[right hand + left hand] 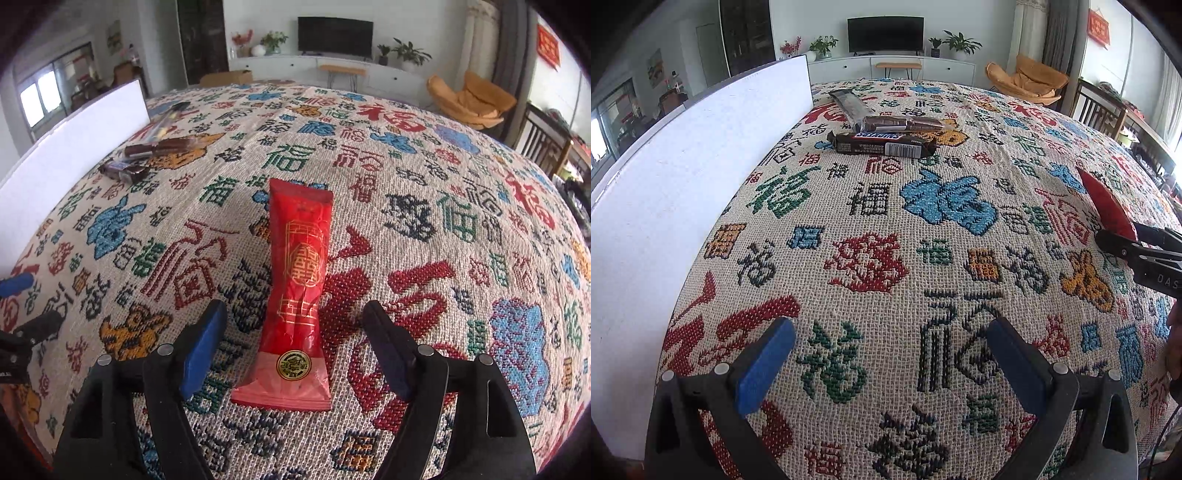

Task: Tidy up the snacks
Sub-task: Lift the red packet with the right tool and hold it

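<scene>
1. At the far left, a white box (683, 177) is standing on the counter (886, 229), which a cloth woven with characters is covering; only its outer wall is showing, so whether anything is lying inside it cannot be told.
2. Just right of the box's far end, three snacks are lying close together: a dark flat packet (849, 105) farthest off, a brown wrapped bar (905, 123) nearer, and a Snickers bar (882, 144) nearest. They are sitting outside the box, not in it.
3. The left tool (890, 354) is hanging released over bare cloth at the near edge, its blue pads wide apart and nothing between them.
4. Well to the right, a red packet (299, 284) with gold print is lying flat and lengthwise on the cloth, apart from the other three snacks.
5. The right tool (295, 347) is standing released, its jaws spread to either side of the packet's near end and touching it on neither side, as far as the curved view allows.
6. Risks, as I judge them: the thin, slippery wrapper may be sliding out of a later pinch or crumpling under it, and pads brushing the loose weave may be dragging the cloth and shifting the packet. If the packet stays stranded here, the group is remaining unsorted.
</scene>
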`<state>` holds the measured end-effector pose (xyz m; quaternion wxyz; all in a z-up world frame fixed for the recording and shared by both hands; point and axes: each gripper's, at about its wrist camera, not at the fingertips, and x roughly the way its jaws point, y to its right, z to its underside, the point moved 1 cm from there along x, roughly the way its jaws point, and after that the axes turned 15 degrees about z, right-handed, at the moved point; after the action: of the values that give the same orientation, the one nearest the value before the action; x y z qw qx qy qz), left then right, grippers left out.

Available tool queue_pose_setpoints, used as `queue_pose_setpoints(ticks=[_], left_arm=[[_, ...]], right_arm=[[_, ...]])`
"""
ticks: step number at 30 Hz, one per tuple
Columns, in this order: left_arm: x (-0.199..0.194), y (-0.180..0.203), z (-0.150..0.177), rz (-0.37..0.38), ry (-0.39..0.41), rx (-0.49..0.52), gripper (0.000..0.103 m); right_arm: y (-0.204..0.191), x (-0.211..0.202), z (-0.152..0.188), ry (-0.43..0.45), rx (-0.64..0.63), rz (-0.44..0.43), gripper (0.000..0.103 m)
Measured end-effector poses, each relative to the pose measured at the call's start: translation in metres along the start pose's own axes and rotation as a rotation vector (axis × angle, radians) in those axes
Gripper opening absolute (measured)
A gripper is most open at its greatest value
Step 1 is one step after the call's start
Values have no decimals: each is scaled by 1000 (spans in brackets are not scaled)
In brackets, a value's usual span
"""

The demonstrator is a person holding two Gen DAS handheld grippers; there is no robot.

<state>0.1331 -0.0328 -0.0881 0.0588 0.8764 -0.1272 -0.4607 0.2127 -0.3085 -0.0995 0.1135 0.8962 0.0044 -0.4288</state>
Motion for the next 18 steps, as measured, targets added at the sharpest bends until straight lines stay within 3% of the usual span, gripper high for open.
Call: queue_pose_setpoints(ticks=[3,18], left_arm=[[0,0,0,0,-1,0,103],[0,1,-1,-2,2,-1,103]], right_arm=[[2,0,3,-7,13,5,84],[1,0,3,-5,12,9,85]])
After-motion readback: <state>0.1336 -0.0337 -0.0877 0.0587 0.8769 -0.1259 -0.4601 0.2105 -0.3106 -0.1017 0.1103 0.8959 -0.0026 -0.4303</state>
